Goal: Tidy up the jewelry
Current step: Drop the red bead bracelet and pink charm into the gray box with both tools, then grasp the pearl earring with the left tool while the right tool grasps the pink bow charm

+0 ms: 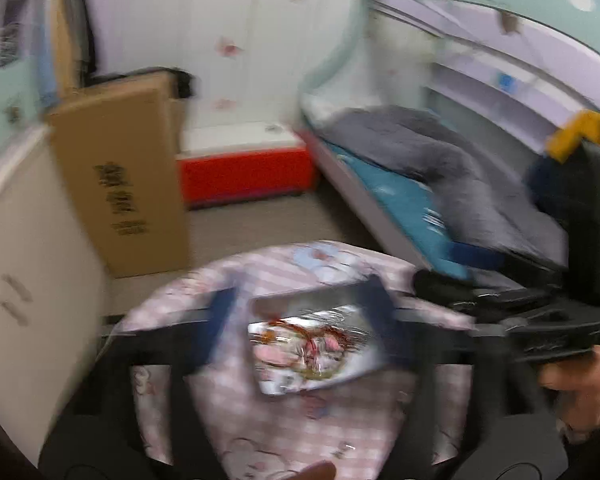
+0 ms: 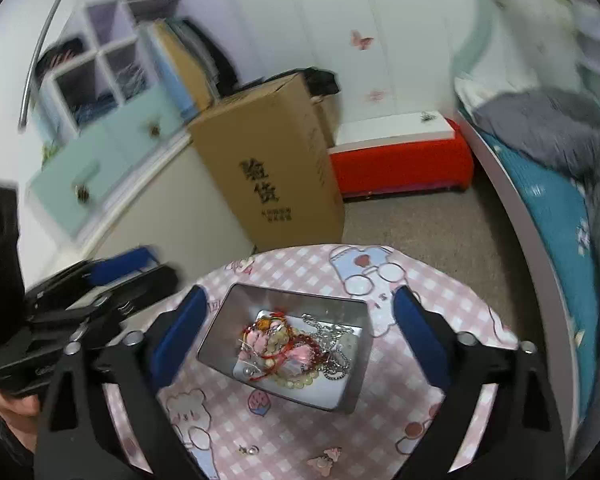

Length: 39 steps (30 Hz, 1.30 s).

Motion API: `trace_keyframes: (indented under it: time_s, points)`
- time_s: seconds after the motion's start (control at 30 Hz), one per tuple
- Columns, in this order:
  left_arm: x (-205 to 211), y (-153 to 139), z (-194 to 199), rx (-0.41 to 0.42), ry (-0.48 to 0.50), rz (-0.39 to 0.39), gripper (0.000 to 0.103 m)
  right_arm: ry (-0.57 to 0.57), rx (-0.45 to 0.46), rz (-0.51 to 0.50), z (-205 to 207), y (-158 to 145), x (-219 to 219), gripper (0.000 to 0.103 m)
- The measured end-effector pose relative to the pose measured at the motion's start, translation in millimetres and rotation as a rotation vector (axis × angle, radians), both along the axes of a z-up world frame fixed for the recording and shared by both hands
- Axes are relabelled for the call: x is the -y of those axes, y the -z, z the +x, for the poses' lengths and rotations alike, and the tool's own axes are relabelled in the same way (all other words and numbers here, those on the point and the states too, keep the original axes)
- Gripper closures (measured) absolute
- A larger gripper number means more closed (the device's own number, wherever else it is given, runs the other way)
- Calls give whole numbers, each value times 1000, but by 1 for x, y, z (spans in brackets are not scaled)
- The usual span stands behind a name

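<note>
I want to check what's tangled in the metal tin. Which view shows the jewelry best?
The right wrist view: the jewelry lies sharp in the open metal tin, showing a silver chain, red cord, and pink and pale beads, between the open right gripper. The left wrist view shows the same pile, but motion blur smears it.

Only readable text is the big black "验货" printed on the side of the tall cardboard box (image 2: pixel 272 160); the small line right under it is too blurry.
</note>
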<state>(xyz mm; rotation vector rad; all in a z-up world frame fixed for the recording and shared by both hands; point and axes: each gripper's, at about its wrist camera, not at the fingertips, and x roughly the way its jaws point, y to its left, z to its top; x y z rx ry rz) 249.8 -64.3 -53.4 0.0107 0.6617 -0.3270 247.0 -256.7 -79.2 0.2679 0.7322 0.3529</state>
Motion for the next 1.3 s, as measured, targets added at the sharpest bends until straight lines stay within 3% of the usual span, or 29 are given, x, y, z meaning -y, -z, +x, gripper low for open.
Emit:
trace_keyframes:
  time_s: [0.03,0.4,0.7,0.93,1.1,1.13,1.2,1.23,1.3]
  points:
    - [-6,-4,-7,48,-34,-2,6,32,12,13,-6,0,8,8]
    - [-22,-5,-62,113,-86,32,6,118,42,-2,-41,-5,32,8]
    - [-18,35,-104,56,-38,35,6,132,38,-28,-73,7,30,8]
    - [4,91,-112,-42,61,133,7,137,-5,-70,-92,32,28,8]
    - [23,127,-104,-136,131,172,18,130,-77,-108,-94,64,27,8]
    - [27,133,-102,-151,144,186,24,125,-89,-121,-94,70,25,8]
    - [32,143,-100,-182,169,188,41,114,-104,-150,-94,79,21,8]
    - [33,148,-98,-211,188,173,63,105,-110,-167,-94,83,17,8]
    - [32,150,-99,-205,192,150,79,89,-118,-193,-93,91,10,8]
